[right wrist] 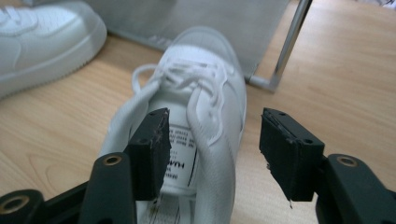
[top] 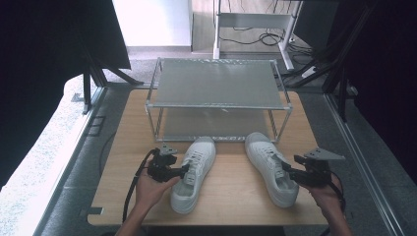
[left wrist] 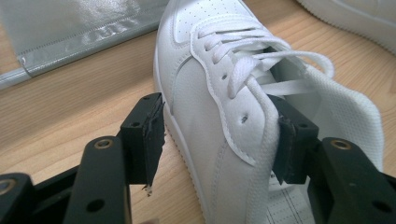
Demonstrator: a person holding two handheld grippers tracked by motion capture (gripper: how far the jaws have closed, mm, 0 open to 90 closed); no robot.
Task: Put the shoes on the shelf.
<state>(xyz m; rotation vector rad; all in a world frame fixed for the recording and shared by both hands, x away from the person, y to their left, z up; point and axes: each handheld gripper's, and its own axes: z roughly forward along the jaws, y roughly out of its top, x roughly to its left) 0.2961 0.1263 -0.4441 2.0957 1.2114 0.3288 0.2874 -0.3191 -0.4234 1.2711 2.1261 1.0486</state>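
So there's a wooden table (top: 231,196) with a two-tier metal shoe rack (top: 219,98) standing at the far end, both shelves bare. In front of it sit two white lace-up sneakers, toes pointing at the rack. The left sneaker (top: 193,172) angles a bit to the right, the right sneaker (top: 270,167) angles left, and they're apart from each other. The left gripper (top: 183,170) sits right at the left sneaker's side near the laces, and the right gripper (top: 287,168) is up against the right sneaker's outer side. Cables trail on the floor beyond.
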